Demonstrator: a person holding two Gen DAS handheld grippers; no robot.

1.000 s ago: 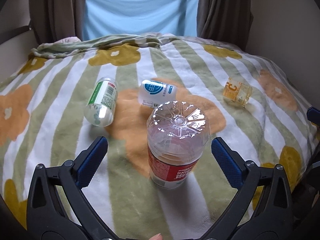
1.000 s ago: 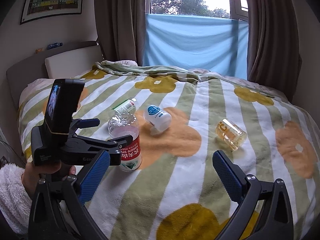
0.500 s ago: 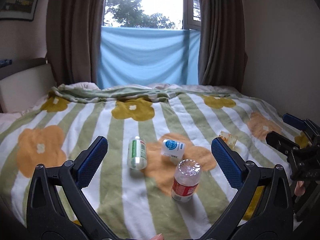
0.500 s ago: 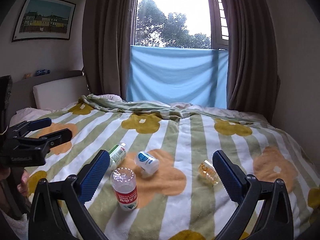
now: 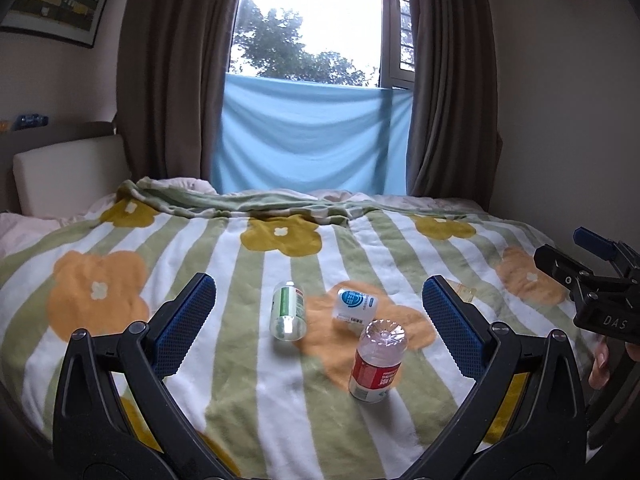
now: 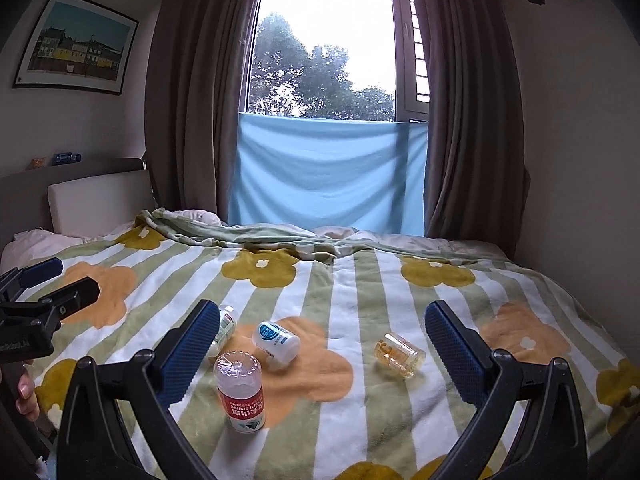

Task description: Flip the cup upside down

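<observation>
Left hand-held gripper (image 5: 318,312): now drawn back from the red-labelled bottle (image 6: 240,390), jaws spread, empty. Right hand-held gripper (image 6: 320,340): likewise released. Bottle: upside down on the bed (image 6: 360,280), cap end down. Amber cup (image 6: 398,354): on its side nearby, untouched. Flip apparently complete.

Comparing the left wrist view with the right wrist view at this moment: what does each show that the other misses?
Only the left wrist view shows the right gripper from the side, at the picture's right edge; there the amber cup is mostly hidden behind a blue finger pad. Only the right wrist view shows the amber cup whole, lying on its side, and the left gripper at the left edge. Both show the red-label bottle standing upside down, the white bottle and the green-label bottle lying on the blanket.
</observation>
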